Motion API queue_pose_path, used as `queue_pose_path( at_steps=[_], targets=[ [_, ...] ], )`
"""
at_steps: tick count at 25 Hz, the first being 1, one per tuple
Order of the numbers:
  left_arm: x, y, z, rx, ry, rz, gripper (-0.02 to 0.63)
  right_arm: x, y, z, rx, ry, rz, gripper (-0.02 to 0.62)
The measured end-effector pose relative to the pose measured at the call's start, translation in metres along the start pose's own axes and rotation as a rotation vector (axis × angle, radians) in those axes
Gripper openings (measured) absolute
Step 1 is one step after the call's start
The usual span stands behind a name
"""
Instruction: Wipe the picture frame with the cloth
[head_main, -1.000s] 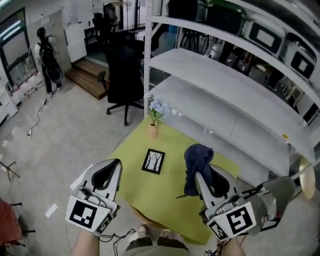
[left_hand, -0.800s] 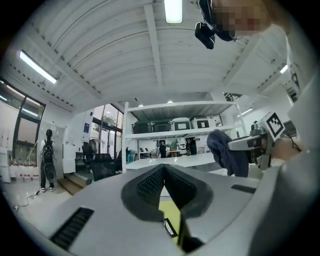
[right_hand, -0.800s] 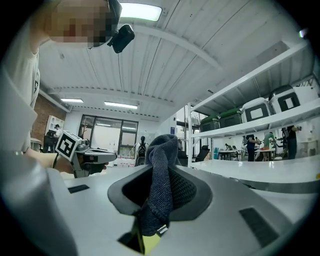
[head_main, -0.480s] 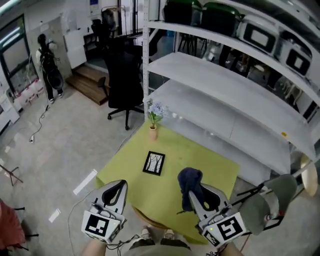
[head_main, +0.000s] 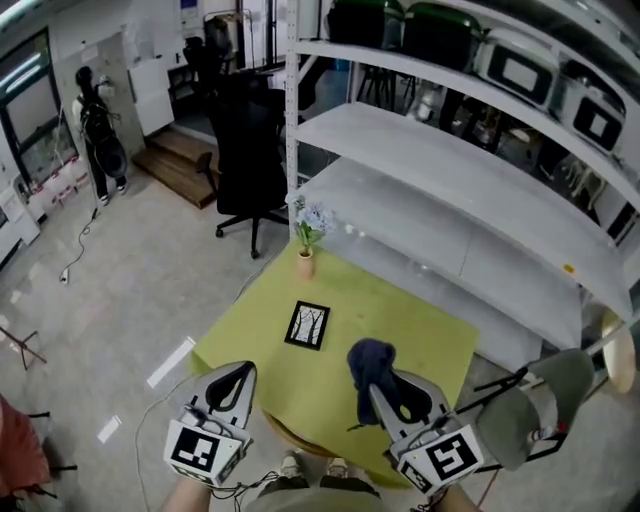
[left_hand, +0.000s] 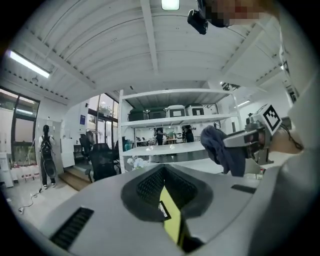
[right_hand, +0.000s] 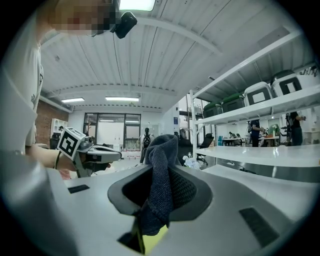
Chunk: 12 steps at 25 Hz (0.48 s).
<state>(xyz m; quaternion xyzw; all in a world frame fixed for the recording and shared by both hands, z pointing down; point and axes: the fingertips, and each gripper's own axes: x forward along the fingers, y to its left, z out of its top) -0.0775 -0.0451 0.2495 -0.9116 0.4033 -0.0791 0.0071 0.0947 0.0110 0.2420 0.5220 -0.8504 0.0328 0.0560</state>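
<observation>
Yellow-green table (head_main: 420, 335): picture frame (head_main: 308, 325), flower vase (head_main: 306, 262) on top.

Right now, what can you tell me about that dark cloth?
The cloth is dark blue with a knitted, towel-like weave. It is pinched between the jaws of the right gripper, bunched above them with a tail hanging below. It is held in the air over the yellow-green table, short of the picture frame, touching neither.

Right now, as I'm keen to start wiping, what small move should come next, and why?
Probably lower the right hand-held gripper forward-left onto the picture frame: it clamps the cloth, but hangs clear of the frame, which lies flat on the table.
</observation>
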Motion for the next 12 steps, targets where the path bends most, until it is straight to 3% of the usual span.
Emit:
queue_pose_path(
  at_steps=[12],
  targets=[
    [0.007, -0.001, 0.005, -0.007, -0.005, 0.009, 0.006, 0.004, -0.017, 0.011, -0.006, -0.035, -0.013, 0.089]
  ],
)
